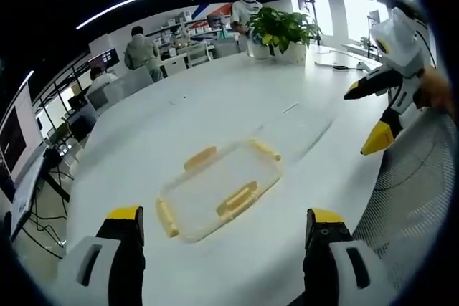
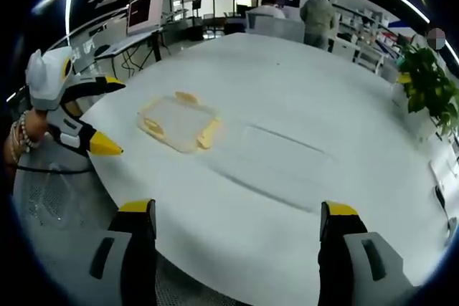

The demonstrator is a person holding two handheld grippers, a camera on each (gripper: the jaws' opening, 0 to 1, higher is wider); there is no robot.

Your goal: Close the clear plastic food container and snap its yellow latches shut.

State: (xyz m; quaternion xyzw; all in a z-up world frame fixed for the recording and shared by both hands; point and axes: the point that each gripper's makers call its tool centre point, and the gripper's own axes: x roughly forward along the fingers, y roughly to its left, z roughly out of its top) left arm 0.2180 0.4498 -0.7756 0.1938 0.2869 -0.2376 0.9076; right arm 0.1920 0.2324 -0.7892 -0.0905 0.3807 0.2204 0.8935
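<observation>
1 clear container [image 1: 219, 190] lies flat on the big white surface [image 1: 215, 105], just ahead of the left tongs [image 1: 226, 231] and between the lines of their 2 yellow-tipped jaws. I count 4 yellow latches [image 1: 237, 200] on it, 1 on each side. Its lid looks to be on, though I cannot tell whether any latch is snapped down. The left tongs stand wide apart with nothing between them, hovering short of the container.

The right tongs [image 2: 240, 213] are also spread wide and empty, at the near edge of the surface; the container [image 2: 177, 122] sits well ahead of them and off to their left. In that view the left tongs [image 2: 107, 116] come in from the left, held by a hand with a beaded bracelet.

1 potted plant [image 1: 281, 32] stands far beyond the container. At least 2 people [image 1: 142, 51] are at desks behind.
</observation>
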